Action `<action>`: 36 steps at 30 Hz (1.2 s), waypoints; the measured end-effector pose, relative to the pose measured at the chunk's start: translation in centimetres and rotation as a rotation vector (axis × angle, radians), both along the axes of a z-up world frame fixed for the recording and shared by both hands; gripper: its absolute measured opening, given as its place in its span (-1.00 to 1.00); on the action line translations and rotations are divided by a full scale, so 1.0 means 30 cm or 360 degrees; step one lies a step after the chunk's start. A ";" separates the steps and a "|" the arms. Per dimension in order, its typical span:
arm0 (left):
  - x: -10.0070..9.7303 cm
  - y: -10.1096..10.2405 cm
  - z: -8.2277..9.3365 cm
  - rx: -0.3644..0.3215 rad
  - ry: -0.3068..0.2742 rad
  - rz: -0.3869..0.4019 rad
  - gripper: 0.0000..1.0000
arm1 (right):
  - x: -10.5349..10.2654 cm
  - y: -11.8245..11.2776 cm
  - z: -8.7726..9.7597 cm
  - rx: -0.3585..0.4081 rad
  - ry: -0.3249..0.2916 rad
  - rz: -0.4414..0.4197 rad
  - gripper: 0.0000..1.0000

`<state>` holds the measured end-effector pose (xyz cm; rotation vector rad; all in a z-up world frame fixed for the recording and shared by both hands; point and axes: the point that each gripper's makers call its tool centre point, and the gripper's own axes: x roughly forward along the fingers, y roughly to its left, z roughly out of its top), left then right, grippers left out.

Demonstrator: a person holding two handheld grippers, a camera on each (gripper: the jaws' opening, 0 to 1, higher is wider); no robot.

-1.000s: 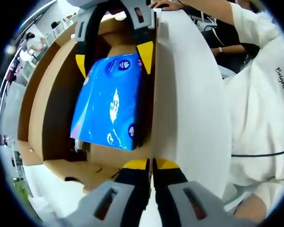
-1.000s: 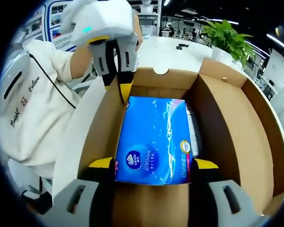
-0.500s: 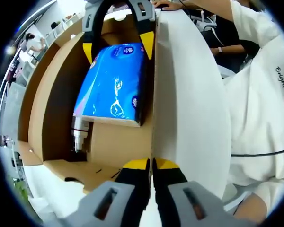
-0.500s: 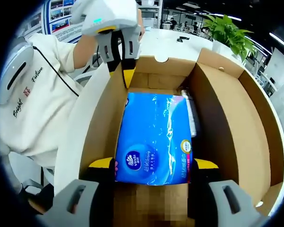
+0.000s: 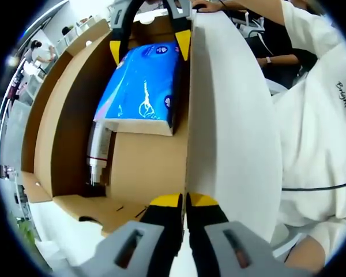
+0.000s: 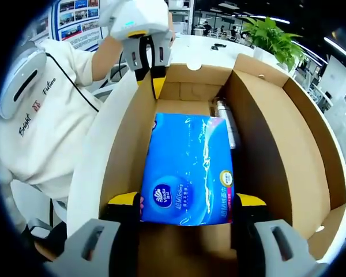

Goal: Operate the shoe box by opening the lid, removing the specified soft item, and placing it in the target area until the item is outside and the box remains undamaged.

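Note:
A blue tissue pack [image 6: 188,168] hangs above the floor of the open cardboard shoe box [image 6: 259,144], with my right gripper [image 6: 188,203] shut on its near end. In the left gripper view the same tissue pack [image 5: 143,88] is tilted up inside the box [image 5: 63,115], the right gripper [image 5: 150,45] holding its far end. My left gripper [image 5: 184,201] is shut on the edge of the white lid [image 5: 228,127], holding it upright. That left gripper [image 6: 152,81] shows in the right gripper view at the lid [image 6: 95,156] edge.
A slim metal bottle [image 5: 97,154] lies on the box floor along the wall; its bottle top [image 6: 225,118] peeks past the pack. A person in a white shirt [image 5: 320,133] stands beside the lid. A green plant [image 6: 274,40] and a white table [image 6: 210,57] lie beyond the box.
The right gripper has lifted the tissue pack up and away from the box floor, uncovering the metal bottle beneath it. The left gripper still holds the lid in place.

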<state>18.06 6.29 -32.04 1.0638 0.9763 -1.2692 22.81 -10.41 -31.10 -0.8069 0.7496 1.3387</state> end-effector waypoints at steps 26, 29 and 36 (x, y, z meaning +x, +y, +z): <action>-0.003 -0.001 0.000 -0.0001 0.0005 -0.0078 -0.97 | 0.007 -0.049 -0.003 -0.0251 -0.0071 -0.0014 0.50; -0.003 -0.001 0.000 -0.0001 0.0003 -0.0077 -0.97 | 0.015 -0.048 -0.002 -0.0263 -0.0070 -0.0002 0.51; -0.004 0.000 0.000 0.0000 0.0002 -0.0076 -0.97 | 0.013 -0.025 -0.018 -0.0280 -0.0055 -0.0015 0.47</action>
